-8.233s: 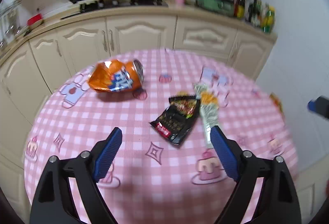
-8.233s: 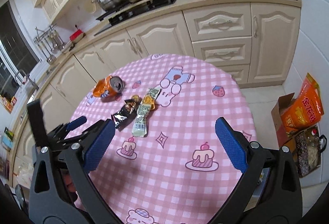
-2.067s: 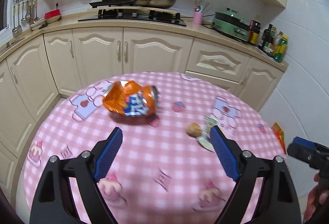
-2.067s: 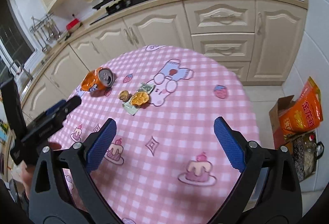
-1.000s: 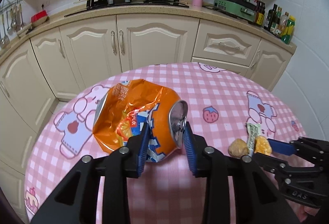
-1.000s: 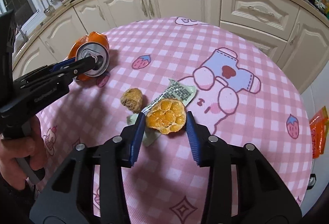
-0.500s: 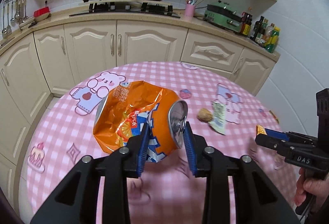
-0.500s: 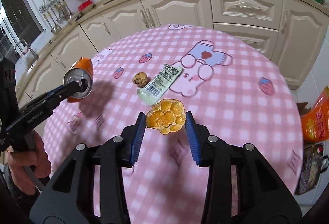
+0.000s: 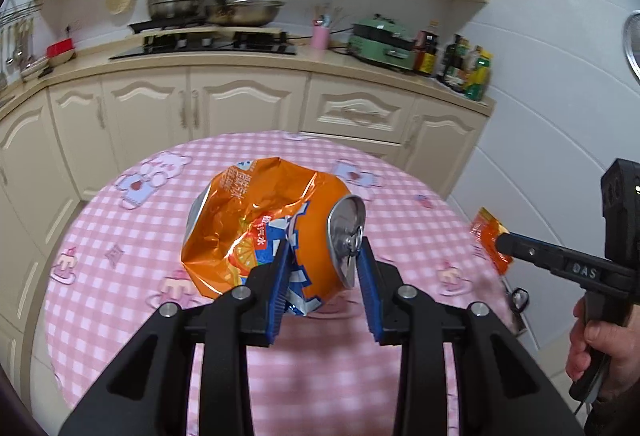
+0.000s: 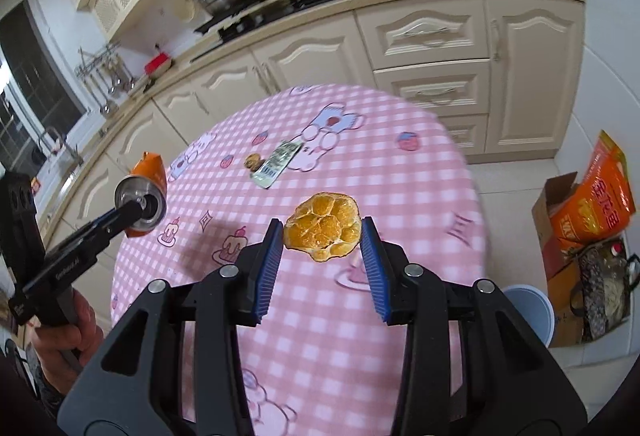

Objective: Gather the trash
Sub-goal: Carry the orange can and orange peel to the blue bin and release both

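Two fisheye cameras, one behind each handheld gripper, look forward along the fingers and down onto a round worktop (image 9: 120,300) in a pink checked cloth. The left wrist view sits close above the near edge, facing the stove (image 9: 208,44) and cream cabinets, its centre filled by a crushed orange can (image 9: 256,232) held very near the lens; the right gripper (image 9: 500,242) enters at its right margin. The right wrist view hangs higher and further to the right, angled left across the worktop (image 10: 420,196), taking in the floor and a blue bin (image 10: 532,310), with the left gripper (image 10: 136,212) at its left. Both views share the worktop, stove (image 10: 276,8) and cabinet run.
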{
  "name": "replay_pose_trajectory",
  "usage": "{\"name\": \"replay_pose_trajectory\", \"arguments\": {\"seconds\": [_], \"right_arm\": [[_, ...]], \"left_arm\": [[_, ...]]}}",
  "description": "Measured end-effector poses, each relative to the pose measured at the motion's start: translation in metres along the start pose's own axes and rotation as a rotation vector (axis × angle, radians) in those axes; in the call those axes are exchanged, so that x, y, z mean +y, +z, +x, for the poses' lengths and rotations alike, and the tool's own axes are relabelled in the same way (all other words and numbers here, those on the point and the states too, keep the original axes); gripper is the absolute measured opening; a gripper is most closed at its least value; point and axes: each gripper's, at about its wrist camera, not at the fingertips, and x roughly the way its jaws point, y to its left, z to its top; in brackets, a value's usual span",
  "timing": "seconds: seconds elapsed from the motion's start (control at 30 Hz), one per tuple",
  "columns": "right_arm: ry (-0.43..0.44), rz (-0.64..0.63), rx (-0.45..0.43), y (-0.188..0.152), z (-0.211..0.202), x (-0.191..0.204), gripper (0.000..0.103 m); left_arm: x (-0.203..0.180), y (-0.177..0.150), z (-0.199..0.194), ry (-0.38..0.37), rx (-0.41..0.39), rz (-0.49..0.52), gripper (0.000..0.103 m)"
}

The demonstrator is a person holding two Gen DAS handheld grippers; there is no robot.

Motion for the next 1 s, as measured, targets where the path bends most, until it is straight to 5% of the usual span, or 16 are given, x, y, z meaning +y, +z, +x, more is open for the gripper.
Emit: {"name": "replay_pose_trajectory", "arguments": {"seconds": [0.53,0.8,1.0], "right_arm": [[-0.128,0.294,-0.138,-0.039,-0.094,-0.154,0.039],[-0.223,0.503,-0.119,-0.085,-0.110,-0.247,0.039],[-0.230,0.623,-0.053,-0.115,-0.086,-0.294,0.039]], "left_arm": [[-0.179,-0.006,0.022,-0.298,0.072,0.205,0.032],[-0.281,-0.041,0.096,-0.485,0.285,0.270,0.032],[-0.328,-0.076,0.154,-0.515,0.439,0.296,0.032]]}}
